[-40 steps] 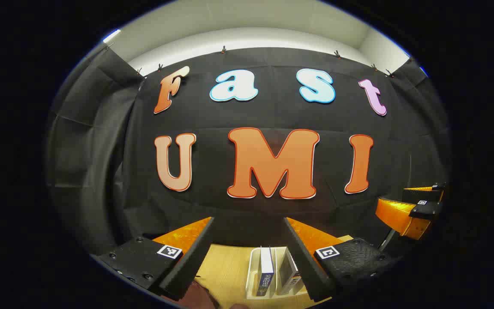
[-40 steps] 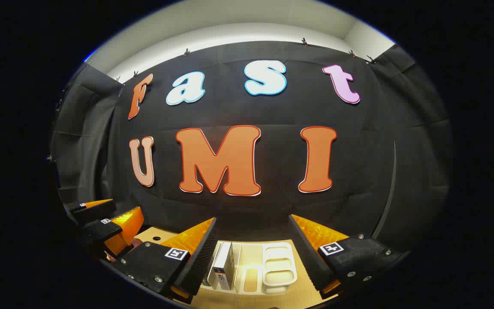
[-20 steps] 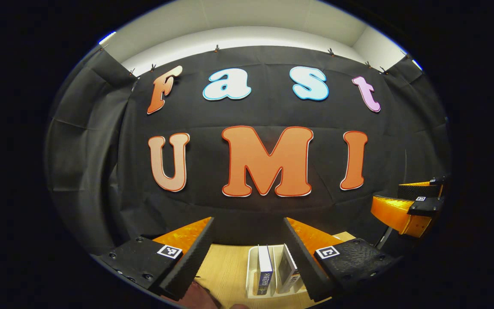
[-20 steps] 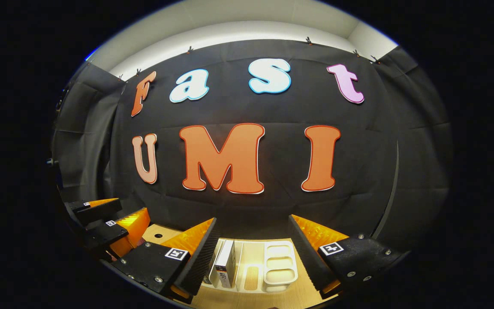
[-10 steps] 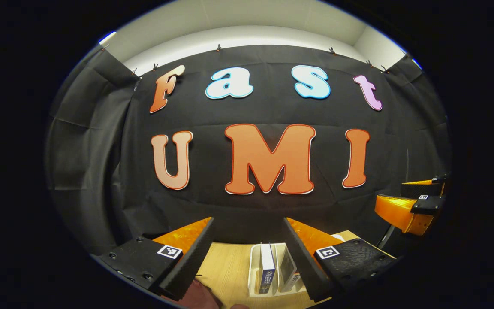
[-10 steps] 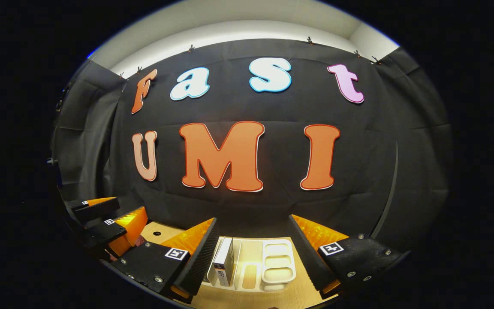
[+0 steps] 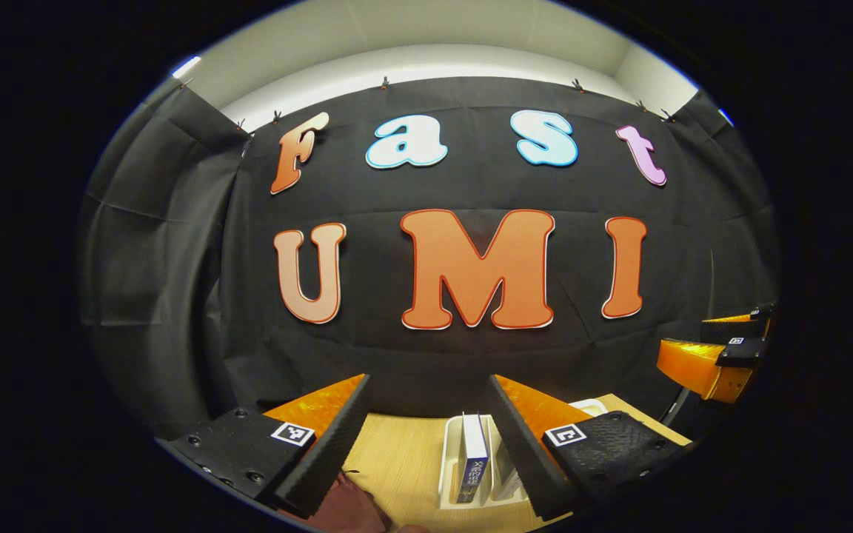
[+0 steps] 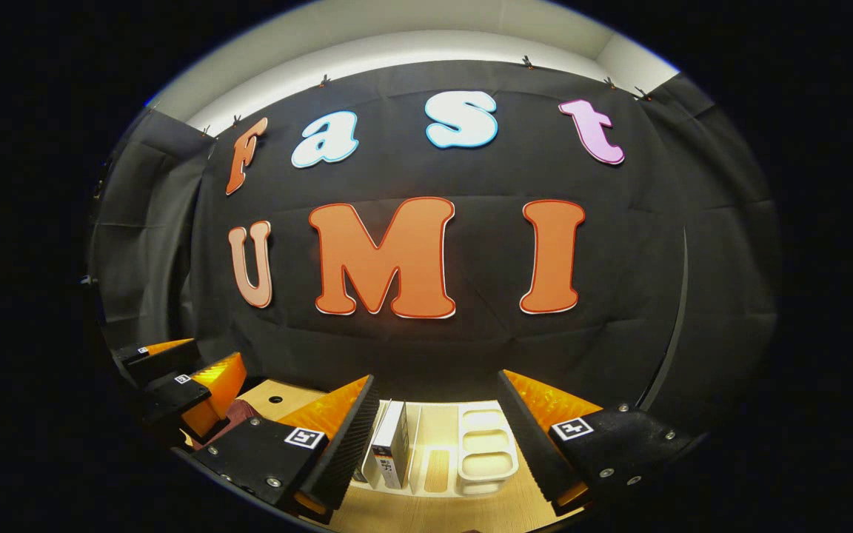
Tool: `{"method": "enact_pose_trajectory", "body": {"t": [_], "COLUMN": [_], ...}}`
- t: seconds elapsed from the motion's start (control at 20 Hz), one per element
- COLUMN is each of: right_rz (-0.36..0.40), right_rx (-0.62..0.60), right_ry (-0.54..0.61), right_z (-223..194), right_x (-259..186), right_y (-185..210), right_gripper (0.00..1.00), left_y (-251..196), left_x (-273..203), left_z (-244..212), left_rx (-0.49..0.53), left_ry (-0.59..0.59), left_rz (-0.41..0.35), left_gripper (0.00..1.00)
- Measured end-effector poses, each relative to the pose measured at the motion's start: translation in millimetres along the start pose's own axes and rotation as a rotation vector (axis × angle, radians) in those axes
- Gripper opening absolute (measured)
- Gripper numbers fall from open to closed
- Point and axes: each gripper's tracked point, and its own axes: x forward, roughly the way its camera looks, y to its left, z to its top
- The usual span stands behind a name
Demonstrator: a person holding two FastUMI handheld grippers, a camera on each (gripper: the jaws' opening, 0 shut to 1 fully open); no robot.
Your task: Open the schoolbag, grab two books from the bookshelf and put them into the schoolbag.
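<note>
Left tongs (image 7: pixel 426 429) and right tongs (image 8: pixel 437 429): both spread wide, nothing held, raised above worktop (image 7: pixel 397 459). Bookshelf (image 8: pixel 471 451), white, on worktop below/ahead; two books (image 7: pixel 473 459) upright in its slots. Schoolbag (image 7: pixel 349 507), dark red, at near edge by left tongs.

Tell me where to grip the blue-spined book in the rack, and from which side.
Grip the blue-spined book by its upper edge, coming from above. It stands upright in the white rack, spine facing out, its top standing proud of the rack wall; a neighbouring book crowds its right side.
</note>
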Motion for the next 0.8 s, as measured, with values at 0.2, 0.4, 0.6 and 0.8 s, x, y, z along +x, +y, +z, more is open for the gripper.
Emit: {"method": "enact_pose_trajectory", "body": {"t": [0.2,0.4,0.6,0.8], "right_rz": [0.002,0.002,-0.012,-0.042], "right_rx": [0.008,0.003,0.009,0.008], "right_ry": [0.004,0.009,0.007,0.029], "right_z": [-3,-8,-9,-21], "right_x": [1,2,7,19], "right_y": [0,-3,-17,-38], "right_gripper": [0.95,0.95,0.95,0.95], "left_y": [2,7,14,32], "left_x": [-1,-1,1,5], "left_z": [-4,-16,-36,-81], "left_rx": [-0.007,0.020,0.094,0.200], "left_ry": [0.005,0.023,0.055,0.150], "left_rz": [0.009,0.035,0.057,0.093], "left_gripper": [0.97,0.97,0.99,0.96]}}
